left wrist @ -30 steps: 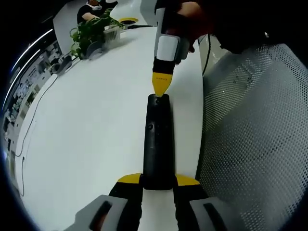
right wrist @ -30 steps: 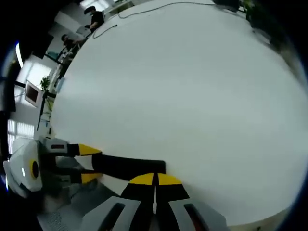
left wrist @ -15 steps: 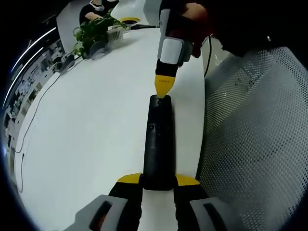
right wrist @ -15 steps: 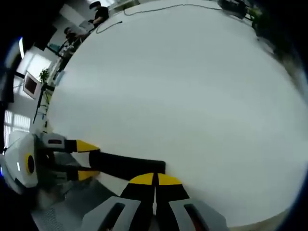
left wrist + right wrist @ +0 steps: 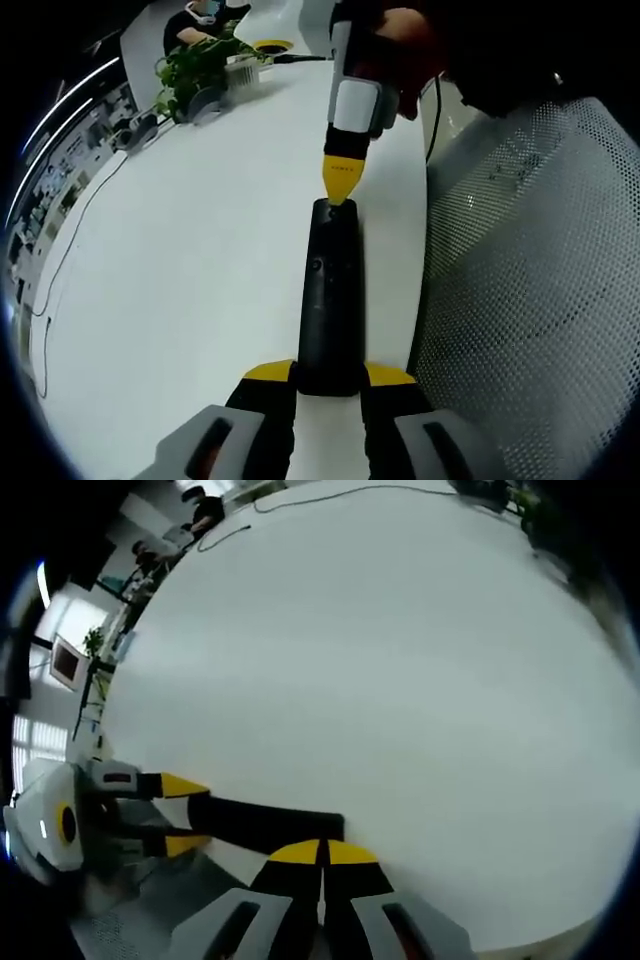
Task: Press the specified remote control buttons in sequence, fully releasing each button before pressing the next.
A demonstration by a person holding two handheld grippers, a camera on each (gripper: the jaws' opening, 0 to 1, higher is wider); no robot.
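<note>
1. The black remote control (image 5: 328,300) lies on the white desk (image 5: 180,260), its near end clamped by the left tool (image 5: 328,378).
2. The right tool (image 5: 338,180), jaws closed together and empty, touches the remote control's far end.
3. A potted plant (image 5: 195,65) stands far beyond the remote control.

1. Left gripper (image 5: 328,378): black jaws, yellow tips, grey blocks behind.
2. Right gripper (image 5: 322,856): same black jaws with yellow tips; seen from the left gripper view, white-grey body tapering to a yellow point.
3. Hand (image 5: 400,40) wrapped round that body, dark sleeve behind.
</note>
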